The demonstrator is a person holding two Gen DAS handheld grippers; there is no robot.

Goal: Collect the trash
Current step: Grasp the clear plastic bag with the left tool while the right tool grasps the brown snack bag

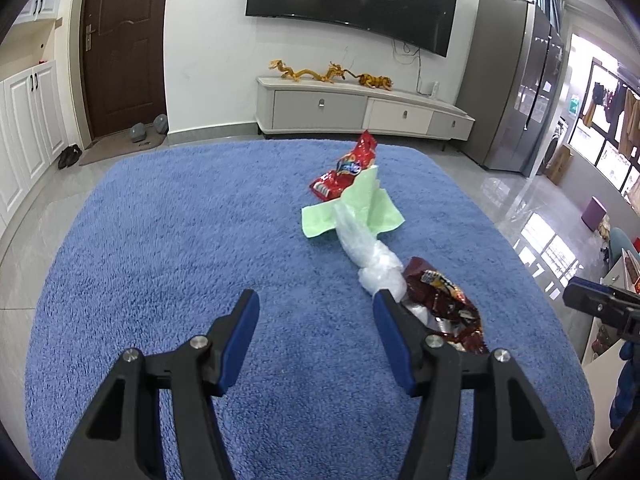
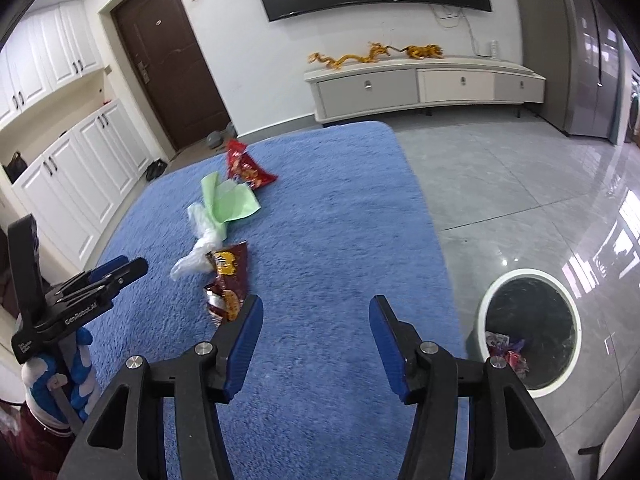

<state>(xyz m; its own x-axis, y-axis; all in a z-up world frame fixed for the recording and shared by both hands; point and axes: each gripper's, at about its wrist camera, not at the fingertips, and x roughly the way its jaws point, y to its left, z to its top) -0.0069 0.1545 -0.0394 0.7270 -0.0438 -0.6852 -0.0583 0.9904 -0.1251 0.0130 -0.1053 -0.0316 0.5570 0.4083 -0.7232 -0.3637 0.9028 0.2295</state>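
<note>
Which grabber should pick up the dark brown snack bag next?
Probably the right gripper: it's open and empty, the brown snack bag lies by its fingertip, and the trash bin is on its side.

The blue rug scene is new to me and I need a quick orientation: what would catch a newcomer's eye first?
A line of litter runs down the blue rug: a red snack bag farthest off, a green paper, a clear plastic bag and a dark brown wrapper nearest. Off the rug's right edge, on the grey tiles, stands a white bin with some trash already inside. Both hand-held grippers, left and right, are empty.
</note>
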